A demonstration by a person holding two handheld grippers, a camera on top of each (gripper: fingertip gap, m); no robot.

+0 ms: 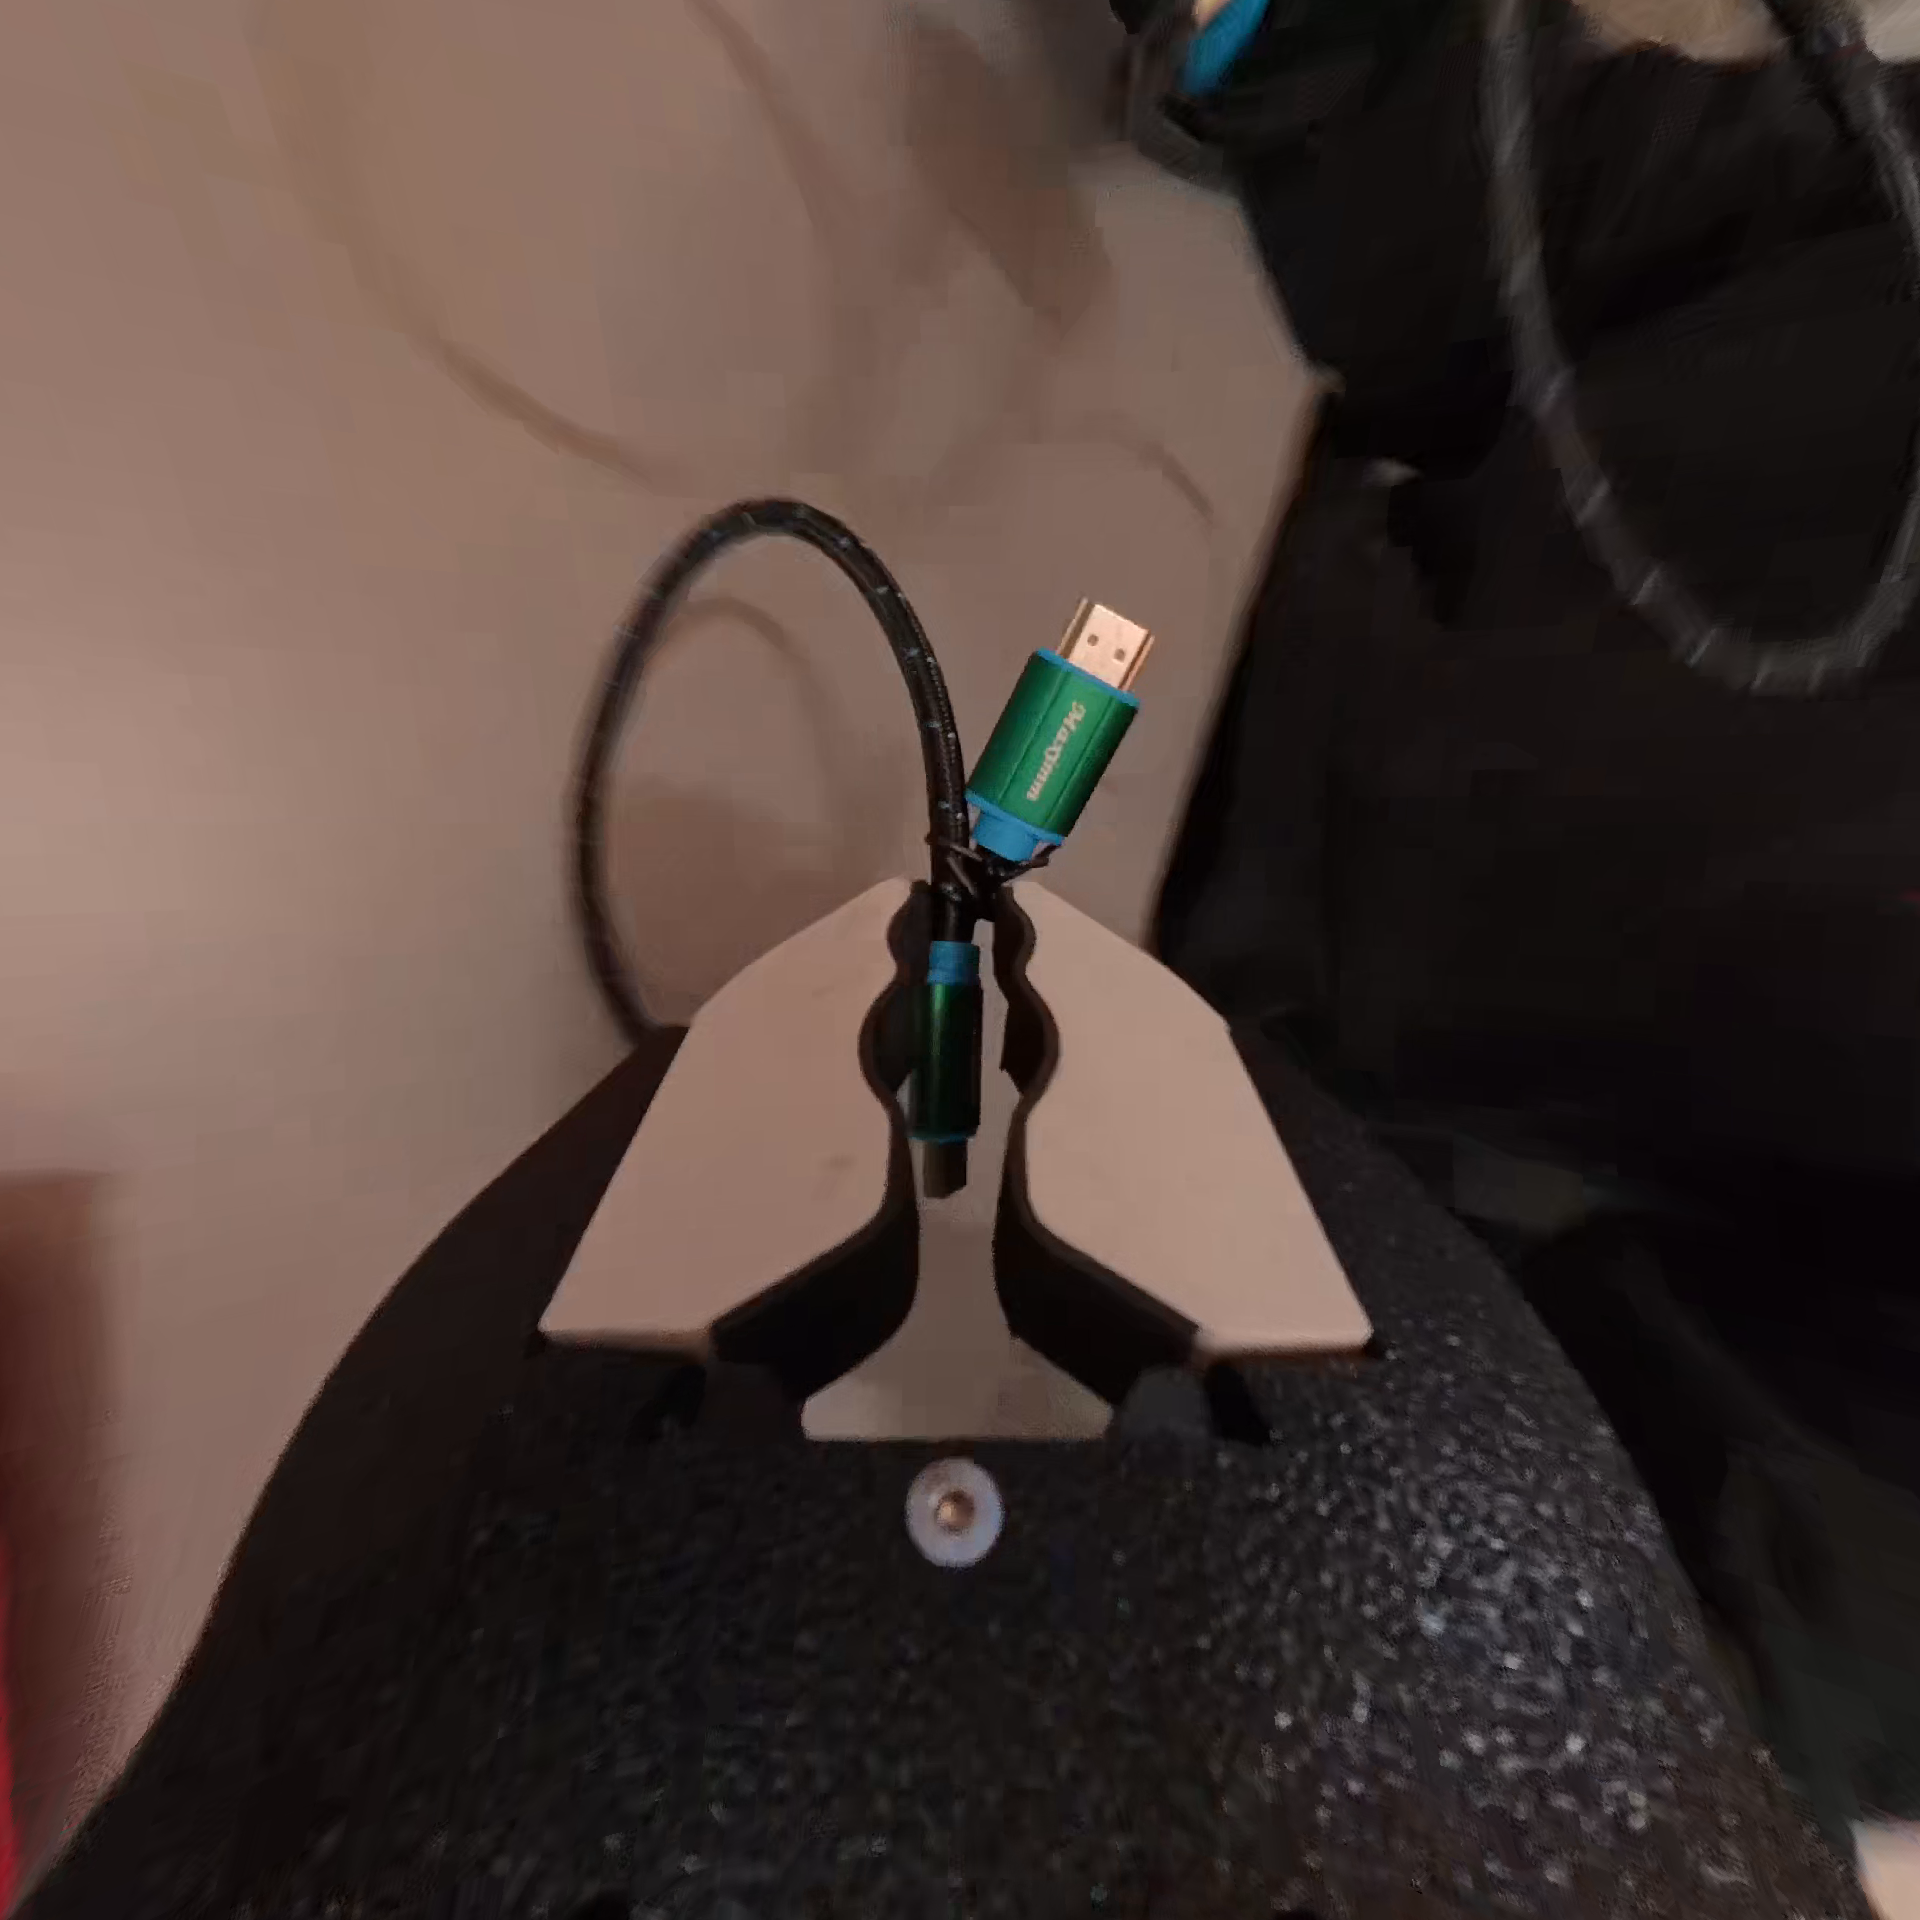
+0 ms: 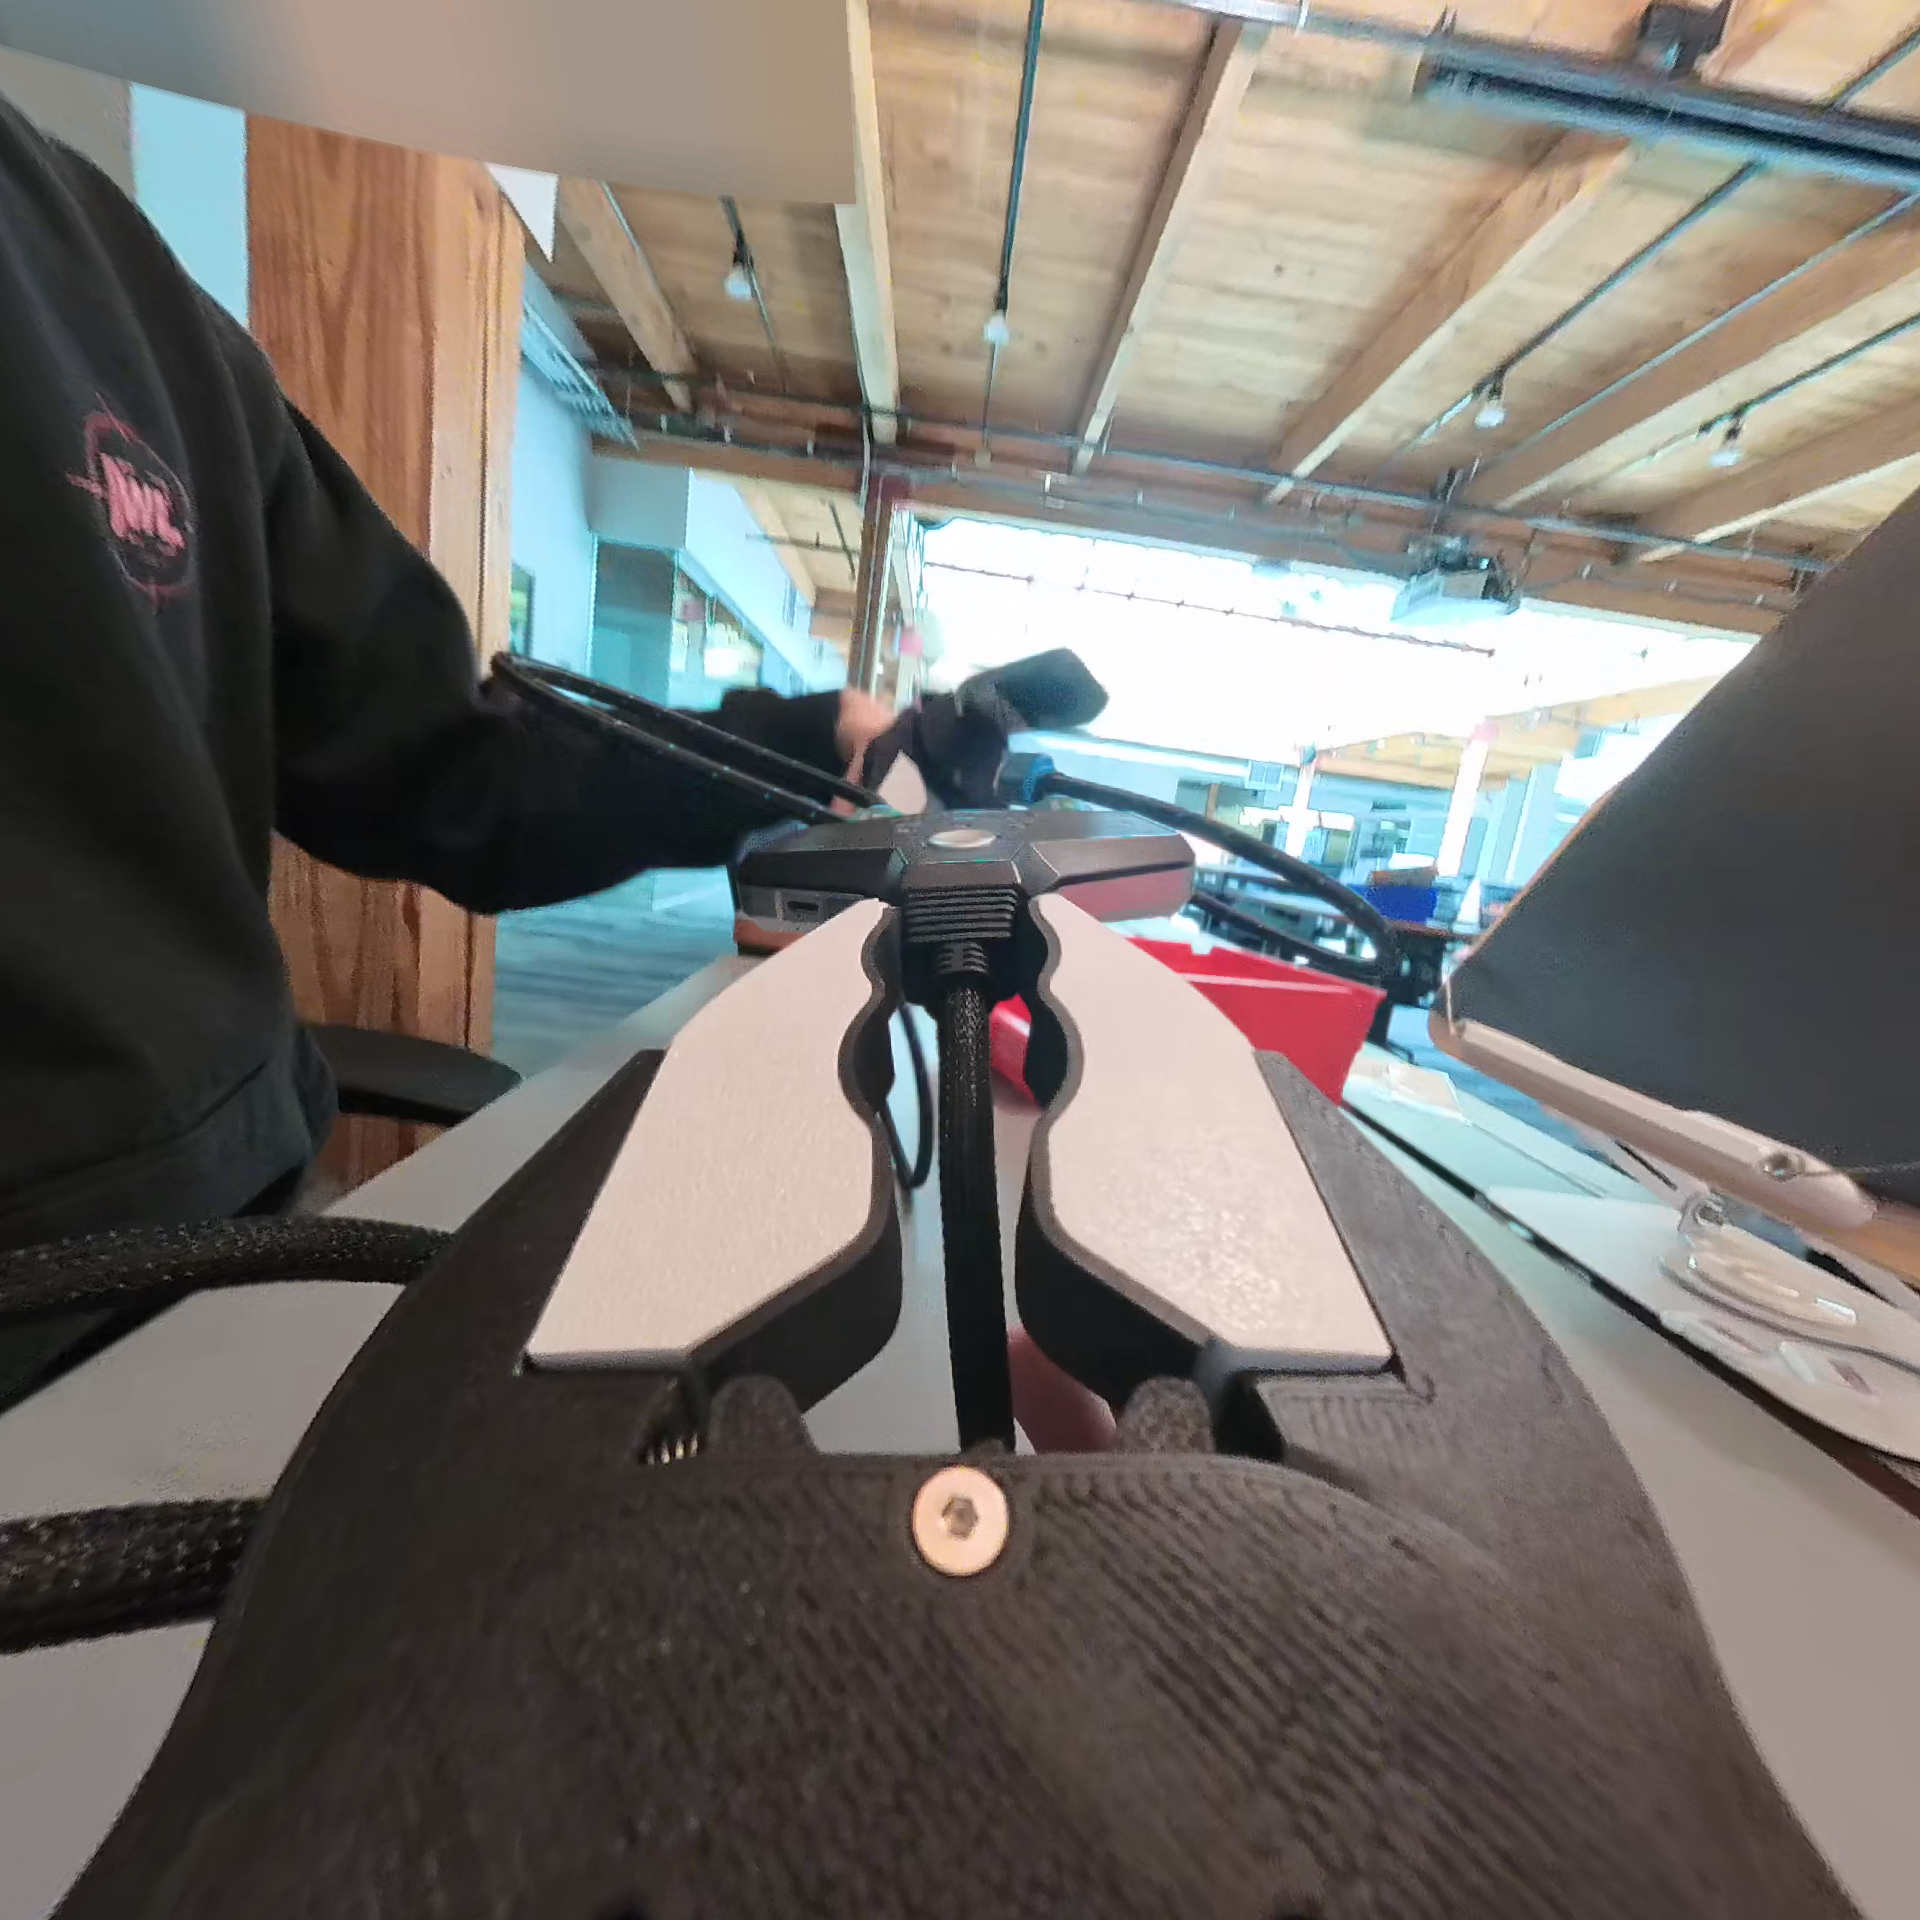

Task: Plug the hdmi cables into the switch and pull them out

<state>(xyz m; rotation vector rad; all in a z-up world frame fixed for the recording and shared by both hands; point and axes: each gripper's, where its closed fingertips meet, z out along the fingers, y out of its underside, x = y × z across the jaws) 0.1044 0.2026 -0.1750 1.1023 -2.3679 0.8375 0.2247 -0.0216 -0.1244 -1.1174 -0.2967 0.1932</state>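
Observation:
In the left wrist view my left gripper point(image 1: 961, 904) is shut on a green HDMI connector point(image 1: 943, 1060) whose plug points back toward the camera. Its black braided cable point(image 1: 665, 623) loops upward. A second green connector point(image 1: 1055, 753) with a gold plug is tied to the cable just past the fingertips and points up and right. In the right wrist view my right gripper point(image 2: 961, 925) is shut on the ribbed collar point(image 2: 958, 914) of the black HDMI switch point(image 2: 966, 847); the switch's black cable point(image 2: 971, 1195) runs back between the fingers. The left gripper point(image 2: 977, 727) shows blurred behind the switch.
A person in a black hoodie point(image 2: 156, 675) sits at the left. Thick black braided cables point(image 2: 156, 1257) lie on the grey table point(image 2: 1714, 1558). A red bin point(image 2: 1268, 1013) stands behind the switch and a dark tilted screen point(image 2: 1714, 935) at the right. A black sleeve point(image 1: 1558, 727) fills the left view's right side.

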